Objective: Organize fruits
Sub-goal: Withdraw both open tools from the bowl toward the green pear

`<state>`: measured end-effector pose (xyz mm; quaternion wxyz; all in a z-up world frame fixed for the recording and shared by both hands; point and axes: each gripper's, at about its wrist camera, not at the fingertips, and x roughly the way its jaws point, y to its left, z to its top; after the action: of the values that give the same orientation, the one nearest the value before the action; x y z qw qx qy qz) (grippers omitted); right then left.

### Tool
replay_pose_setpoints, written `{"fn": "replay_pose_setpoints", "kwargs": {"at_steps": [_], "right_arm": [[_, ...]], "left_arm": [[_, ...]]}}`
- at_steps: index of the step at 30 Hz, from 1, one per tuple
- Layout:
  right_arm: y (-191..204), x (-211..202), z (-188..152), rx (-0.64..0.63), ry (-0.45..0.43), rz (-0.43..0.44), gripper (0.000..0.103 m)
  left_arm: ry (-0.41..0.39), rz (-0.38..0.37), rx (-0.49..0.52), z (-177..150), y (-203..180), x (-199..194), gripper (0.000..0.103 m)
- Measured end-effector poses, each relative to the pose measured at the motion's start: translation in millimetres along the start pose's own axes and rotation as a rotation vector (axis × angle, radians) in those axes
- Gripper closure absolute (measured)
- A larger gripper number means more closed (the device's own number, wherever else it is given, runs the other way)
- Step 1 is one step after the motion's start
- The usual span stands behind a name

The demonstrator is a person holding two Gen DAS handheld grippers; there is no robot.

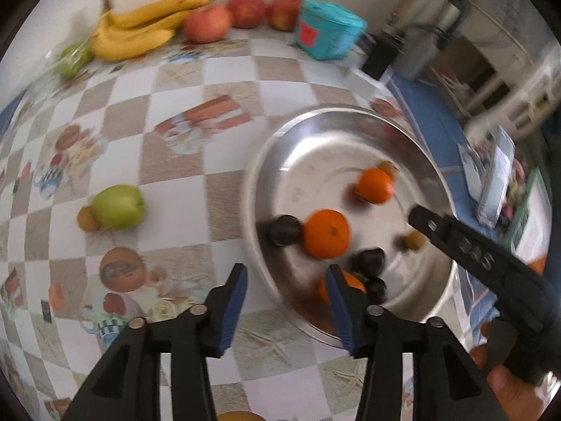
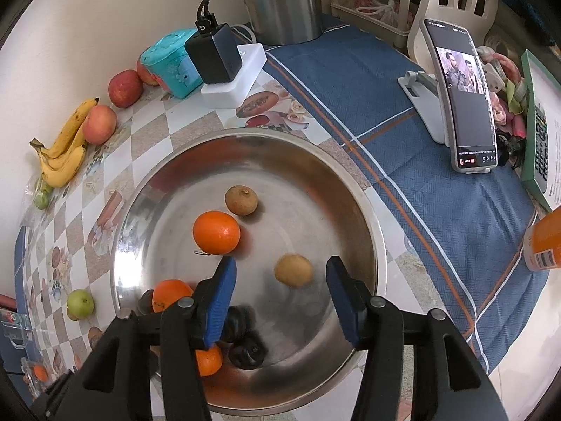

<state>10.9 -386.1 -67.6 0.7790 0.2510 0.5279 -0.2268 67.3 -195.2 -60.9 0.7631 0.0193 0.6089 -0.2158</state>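
Observation:
A steel bowl holds oranges, dark plums and small brown fruits. My right gripper is open and empty, hovering over the bowl with one brown fruit between its fingers. My left gripper is open and empty above the bowl's near-left rim. A green pear with a small brown fruit beside it lies on the checkered cloth left of the bowl. Bananas and red apples lie along the wall.
A teal box, a white power strip with a black charger, a steel kettle and a phone on a stand stand behind the bowl. An orange bottle is at the right.

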Motion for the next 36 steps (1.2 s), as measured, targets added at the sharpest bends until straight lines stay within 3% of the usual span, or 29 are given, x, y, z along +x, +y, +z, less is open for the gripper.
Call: {"fn": "replay_pose_setpoints", "kwargs": {"at_steps": [3,10,17,29,32,36], "right_arm": [[2,0,-1,-0.006,-0.001,-0.006,0.038],[20,2,-4,-0.067,0.005,-0.002,0.038],[48,-3,-12,-0.146,0.006,0.018,0.038],[92,-15,-33,-0.285,-0.019,0.049,0.038],[98,-16,-37,-0.312,-0.030,0.054,0.026],[102,-16,-37,-0.322,-0.032,0.060,0.025]], "left_arm": [[-0.009,0.038,-0.080,6,23,-1,0.037],[0.007,0.148,-0.266,9,73,-1,0.026],[0.008,0.190,-0.417,2,115,-5,0.018],[0.008,0.184,-0.529,-10,146,-18,0.007],[0.014,0.190,-0.540,-12,147,-18,0.007],[0.014,0.197,-0.551,-14,151,-18,0.006]]}}
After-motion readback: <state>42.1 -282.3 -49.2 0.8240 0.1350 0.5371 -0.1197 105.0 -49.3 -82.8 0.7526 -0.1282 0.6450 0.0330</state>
